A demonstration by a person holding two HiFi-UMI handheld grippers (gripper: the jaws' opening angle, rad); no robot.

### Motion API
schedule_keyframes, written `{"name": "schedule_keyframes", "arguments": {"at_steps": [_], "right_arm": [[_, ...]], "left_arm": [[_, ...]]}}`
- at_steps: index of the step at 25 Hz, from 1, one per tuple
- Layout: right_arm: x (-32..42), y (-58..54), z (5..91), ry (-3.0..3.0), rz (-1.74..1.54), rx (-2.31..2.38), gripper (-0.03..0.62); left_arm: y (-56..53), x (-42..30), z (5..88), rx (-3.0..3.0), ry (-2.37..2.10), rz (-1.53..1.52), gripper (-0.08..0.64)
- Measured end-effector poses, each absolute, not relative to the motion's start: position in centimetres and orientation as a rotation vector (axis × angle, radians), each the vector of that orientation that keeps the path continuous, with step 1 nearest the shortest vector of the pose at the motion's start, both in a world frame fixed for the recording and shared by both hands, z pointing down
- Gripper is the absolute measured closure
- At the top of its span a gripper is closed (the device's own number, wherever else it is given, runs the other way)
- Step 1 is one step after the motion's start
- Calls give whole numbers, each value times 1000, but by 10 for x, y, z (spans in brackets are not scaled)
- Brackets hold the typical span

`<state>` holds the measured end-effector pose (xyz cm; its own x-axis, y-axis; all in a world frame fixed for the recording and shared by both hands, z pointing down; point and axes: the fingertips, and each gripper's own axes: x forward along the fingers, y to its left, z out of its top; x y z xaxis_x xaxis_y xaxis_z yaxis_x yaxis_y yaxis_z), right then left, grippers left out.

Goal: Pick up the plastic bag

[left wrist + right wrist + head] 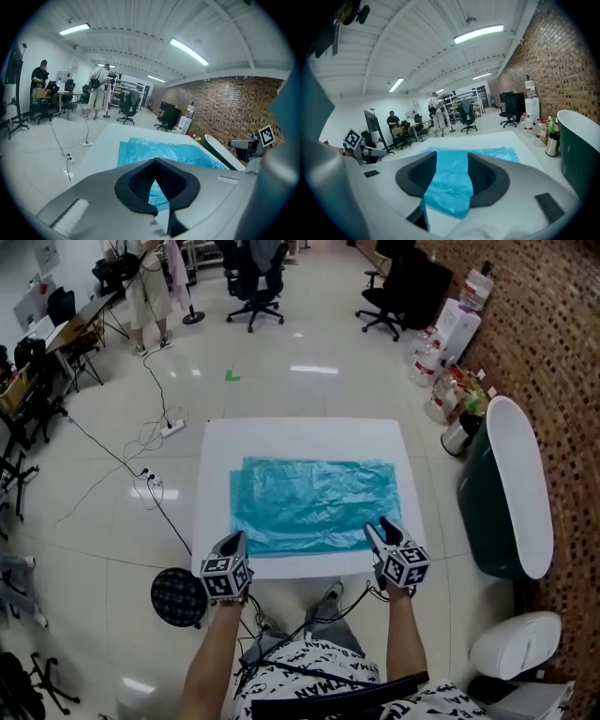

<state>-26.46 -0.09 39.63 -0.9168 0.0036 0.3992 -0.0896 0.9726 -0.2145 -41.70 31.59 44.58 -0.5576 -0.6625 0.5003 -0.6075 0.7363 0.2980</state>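
Looking down in the head view, the plastic bag (pixel 314 502) — a thin, wrinkled, translucent teal sheet — lies flat on the white table (pixel 300 432), long axis left to right, its near corners just beyond the left gripper (pixel 234 542) and right gripper (pixel 380 532). The left gripper view shows jaws met at the tips, gripping nothing, with the bag farther off. The right gripper view shows jaws apart and empty, with the bag spread beyond them.

Grey left gripper (pixel 240 538) and right gripper (pixel 381 526) bear black-and-white marker cubes (pixel 225 577); the shirt (pixel 319 677) is black-and-white patterned.

White sq. table (pixel 300 432), teal plastic bag (pixel 314 502) flat on it
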Motion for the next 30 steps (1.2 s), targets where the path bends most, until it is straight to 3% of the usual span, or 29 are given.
{"name": "schedule_keyframes", "arguments": {"at_steps": [6, 7, 8, 12, 30], "right_arm": [[-250, 77, 360, -2752, 219, 3, 496], [-247, 85, 359, -2745, 173, -6, 568], [-243, 92, 358, -2737, 125, -14, 586], [-235, 106, 355, -2710, 19, -2, 589], [-212, 53, 303, -2768, 154, 42, 589]], "left_arm": [[325, -384, 379, 1120, -2414, -167, 560], [325, -378, 370, 1138, -2430, -171, 560], [324, -371, 361, 1151, -2448, -175, 560], [315, -347, 335, 1184, -2500, -201, 560], [247, -304, 308, 1193, -2536, -185, 560]]}}
